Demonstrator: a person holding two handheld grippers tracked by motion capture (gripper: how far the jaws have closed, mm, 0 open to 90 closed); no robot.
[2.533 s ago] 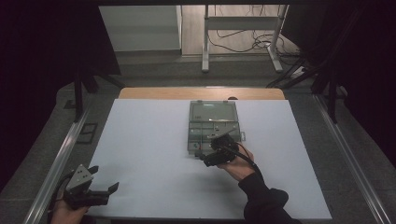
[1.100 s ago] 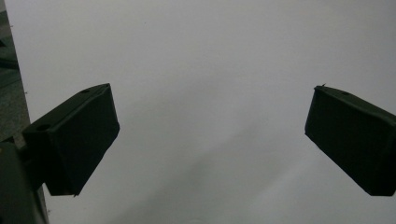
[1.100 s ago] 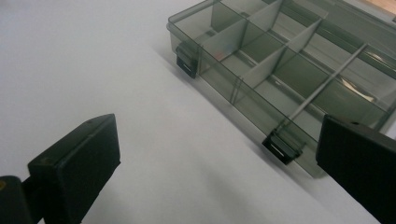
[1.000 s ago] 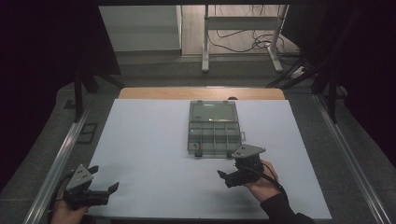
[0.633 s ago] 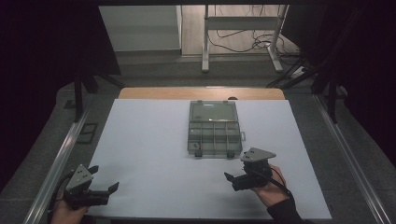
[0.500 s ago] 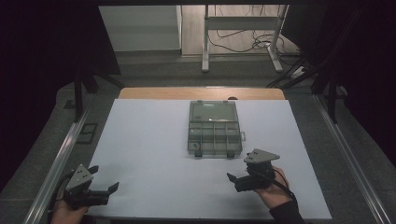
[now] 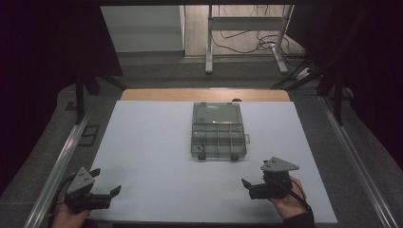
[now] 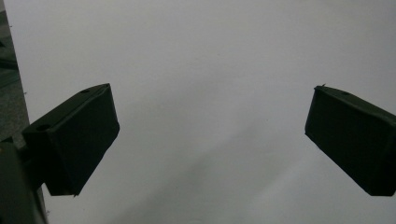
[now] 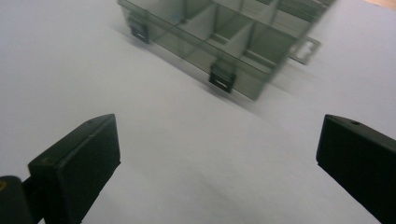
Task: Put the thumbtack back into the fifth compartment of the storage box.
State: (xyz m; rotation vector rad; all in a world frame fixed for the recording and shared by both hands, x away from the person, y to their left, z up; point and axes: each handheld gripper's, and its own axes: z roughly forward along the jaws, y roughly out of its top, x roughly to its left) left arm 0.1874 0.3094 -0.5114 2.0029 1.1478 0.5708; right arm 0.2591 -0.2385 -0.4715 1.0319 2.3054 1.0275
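The clear grey plastic compartment box [image 7: 218, 132] lies on the white counter [image 7: 152, 142], its far end cut off in the right gripper view. What its compartments hold is hard to make out. The right tongs [image 7: 253, 186] and left tongs [image 7: 105, 182] both gape empty.

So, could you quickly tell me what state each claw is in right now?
Left claw: open, holding nothing, over the white table.
Right claw: open, holding nothing, short of the compartment box.
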